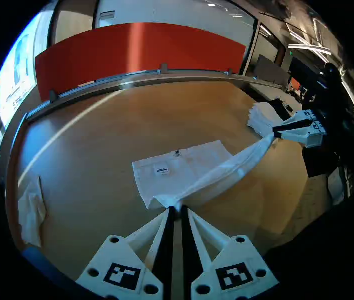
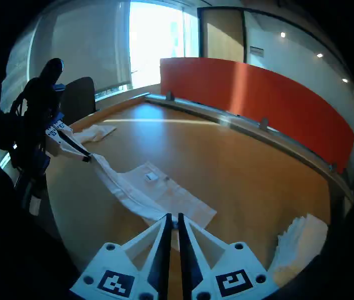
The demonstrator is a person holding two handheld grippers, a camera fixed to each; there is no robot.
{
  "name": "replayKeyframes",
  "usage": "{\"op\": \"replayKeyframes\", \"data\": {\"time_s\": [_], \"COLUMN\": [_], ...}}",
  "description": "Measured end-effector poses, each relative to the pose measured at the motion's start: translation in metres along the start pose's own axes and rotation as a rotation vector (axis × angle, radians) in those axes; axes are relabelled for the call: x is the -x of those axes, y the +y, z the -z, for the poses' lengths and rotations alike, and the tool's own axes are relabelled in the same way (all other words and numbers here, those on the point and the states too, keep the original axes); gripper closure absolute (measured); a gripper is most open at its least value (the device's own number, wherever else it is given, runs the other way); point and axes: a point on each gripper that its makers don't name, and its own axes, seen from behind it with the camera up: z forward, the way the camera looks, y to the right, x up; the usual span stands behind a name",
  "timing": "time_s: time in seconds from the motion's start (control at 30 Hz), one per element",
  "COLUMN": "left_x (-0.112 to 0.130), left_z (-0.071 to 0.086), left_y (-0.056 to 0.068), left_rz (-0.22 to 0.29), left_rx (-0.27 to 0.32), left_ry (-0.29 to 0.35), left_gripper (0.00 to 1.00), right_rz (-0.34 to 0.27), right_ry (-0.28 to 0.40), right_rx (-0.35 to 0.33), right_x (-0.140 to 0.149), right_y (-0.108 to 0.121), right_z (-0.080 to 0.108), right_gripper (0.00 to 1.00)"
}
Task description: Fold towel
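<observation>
While both corners are pinched, the near edge hangs ready to carry over

Because a fold needs one edge raised as a straight line, the towel is held at the two ends of its near side. The left gripper has its jaws closed on one corner, and the right gripper has its jaws closed on the other, well apart from the first. Between them the lifted hem runs as a slightly sagging band above the table. The far part of the cloth lies flat on the wood with its small label facing up. I judge that this resting half acts as an anchor, so the raised half can swing across it without the whole piece sliding. The wide spread of the grippers stops the edge from bunching; if either drifted inward, the band would slacken and the fold could land crooked. The task looks to be at its first fold, the edge lifted but not yet laid over. A stack of folded towels sits near the right gripper, and a crumpled cloth lies at the table's opposite end, apart from the work
</observation>
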Motion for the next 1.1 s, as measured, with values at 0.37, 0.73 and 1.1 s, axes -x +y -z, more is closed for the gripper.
{"op": "replayKeyframes", "data": {"time_s": [0.37, 0.73, 1.1], "left_x": [-0.007, -0.021, -0.015], "left_z": [-0.012, -0.052, -0.093], "left_y": [-0.004, -0.024, -0.045], "left_rz": [0.033, 0.089, 0.163], "left_rx": [-0.003, -0.023, -0.039], "left_ry": [-0.002, -0.005, -0.039], "left_gripper": [0.9, 0.9, 0.9], "right_rz": [0.022, 0.005, -0.029], "right_ry": [0.003, -0.005, -0.04], "right_rx": [0.017, 0.032, 0.035], "right_x": [-0.008, -0.005, 0.014], "right_y": [0.017, 0.044, 0.063], "right_z": [-0.009, -0.044, -0.082], "right_gripper": [0.91, 0.91, 0.91]}}
